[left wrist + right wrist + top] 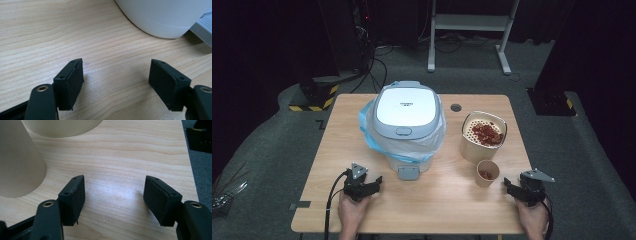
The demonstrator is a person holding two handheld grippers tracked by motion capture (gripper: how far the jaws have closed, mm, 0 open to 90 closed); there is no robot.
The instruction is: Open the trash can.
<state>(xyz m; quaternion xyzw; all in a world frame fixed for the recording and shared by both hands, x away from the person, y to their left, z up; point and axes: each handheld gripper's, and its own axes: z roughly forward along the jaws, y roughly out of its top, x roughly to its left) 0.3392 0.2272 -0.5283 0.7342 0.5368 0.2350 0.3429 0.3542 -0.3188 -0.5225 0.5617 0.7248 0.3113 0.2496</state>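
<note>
Left gripper view: left tongs [116,80] wide apart, empty; right tongs [113,198] likewise.

One lidded white bin [405,125] with one blue-tinted bag liner [367,131] stands ahead of the left gripper [363,184]; two beige cups, one large [482,136] and one small [487,173], stand near the right gripper [518,188].

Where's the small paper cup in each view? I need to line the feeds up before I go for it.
High view: the small paper cup stands right of centre near the front edge, just in front of the larger tub.
Right gripper view: its tapered wall is at the left edge, left of the right tool.
Left gripper view: not in it.
Shared landmark: the larger tub, whose base is at the top of the right gripper view.
</note>
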